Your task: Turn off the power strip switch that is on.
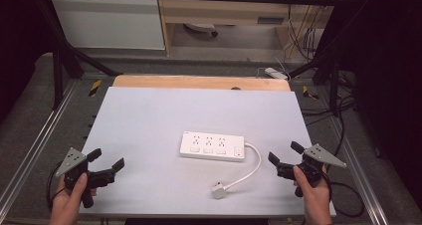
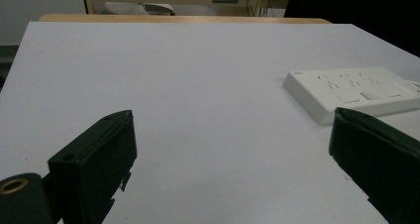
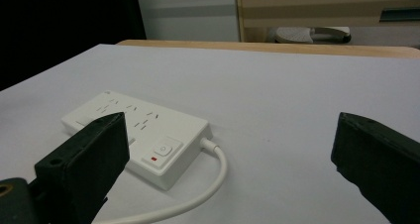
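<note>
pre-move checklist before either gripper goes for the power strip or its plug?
1. Left gripper open, holding nothing: ok.
2. Right gripper open, holding nothing: ok.
3. White rectangular plastic power strip flat on the white table, sockets up: ok.
4. White plug lying loose near the table's front edge, apart from both grippers: ok.
5. White cable curves freely, no tangle: ok.
6. Switch position: cannot tell.

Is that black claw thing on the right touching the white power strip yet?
Apart. In the high view the right gripper hangs open beside the table's right edge, with bare table and the looping cord between it and the power strip.
</note>
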Demonstrator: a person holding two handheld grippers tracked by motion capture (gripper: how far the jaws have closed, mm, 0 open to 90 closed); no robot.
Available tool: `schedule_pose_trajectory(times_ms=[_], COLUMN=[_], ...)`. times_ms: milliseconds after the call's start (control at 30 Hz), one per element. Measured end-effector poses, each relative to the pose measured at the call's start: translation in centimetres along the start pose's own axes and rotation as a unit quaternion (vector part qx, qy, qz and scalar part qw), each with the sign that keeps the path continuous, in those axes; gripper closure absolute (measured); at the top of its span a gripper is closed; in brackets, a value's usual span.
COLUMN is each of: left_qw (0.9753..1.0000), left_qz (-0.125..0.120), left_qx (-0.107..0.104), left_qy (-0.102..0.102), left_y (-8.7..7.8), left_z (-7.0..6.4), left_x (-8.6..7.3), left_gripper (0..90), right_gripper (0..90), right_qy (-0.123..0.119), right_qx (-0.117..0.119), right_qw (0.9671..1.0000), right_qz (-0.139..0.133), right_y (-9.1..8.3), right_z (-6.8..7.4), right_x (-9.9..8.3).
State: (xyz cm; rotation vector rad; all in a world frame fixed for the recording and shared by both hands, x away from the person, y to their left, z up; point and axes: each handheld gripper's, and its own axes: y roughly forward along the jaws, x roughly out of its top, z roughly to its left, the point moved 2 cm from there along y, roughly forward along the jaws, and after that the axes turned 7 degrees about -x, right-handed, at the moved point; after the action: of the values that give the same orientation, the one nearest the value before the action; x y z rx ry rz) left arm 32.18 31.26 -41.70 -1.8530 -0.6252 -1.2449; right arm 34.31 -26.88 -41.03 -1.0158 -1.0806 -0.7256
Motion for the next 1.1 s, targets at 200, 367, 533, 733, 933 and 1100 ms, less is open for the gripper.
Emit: schedule_pose_trajectory(times_ms=[200, 367, 533, 733, 933, 1100], left_qw=[1.0000, 1.0000, 1.0000, 1.0000, 1.0000, 1.0000], left_qz=[0.002, 0.001, 0.003, 0.006, 0.008, 0.008], left_qx=[-0.001, 0.000, 0.000, -0.001, -0.002, -0.001], left_qy=[0.001, 0.000, 0.001, 0.003, 0.003, 0.004], left_y=[0.0, 0.0, 0.1, 0.1, 0.1, 0.2], left_z=[0.0, 0.0, 0.0, 0.0, -0.1, -0.1], left_x=[0.0, 0.0, -0.1, -0.1, -0.1, -0.1], left_gripper=[4.4, 4.4, 4.4, 4.4, 4.4, 4.4], right_gripper=[1.9, 1.9, 1.9, 1.9, 1.9, 1.9], right_qy=[-0.004, -0.011, -0.016, -0.023, -0.030, -0.040], right_qx=[0.005, 0.009, 0.010, 0.010, 0.011, 0.013], right_qw=[1.0000, 0.9999, 0.9998, 0.9996, 0.9994, 0.9989], right_qz=[-0.003, -0.002, -0.002, -0.010, -0.014, -0.020], right_y=[0.2, 0.5, 0.8, 1.2, 1.8, 2.5], right_z=[0.5, 1.0, 1.3, 1.7, 2.1, 2.5], right_x=[0.5, 1.0, 1.3, 2.2, 3.1, 4.0])
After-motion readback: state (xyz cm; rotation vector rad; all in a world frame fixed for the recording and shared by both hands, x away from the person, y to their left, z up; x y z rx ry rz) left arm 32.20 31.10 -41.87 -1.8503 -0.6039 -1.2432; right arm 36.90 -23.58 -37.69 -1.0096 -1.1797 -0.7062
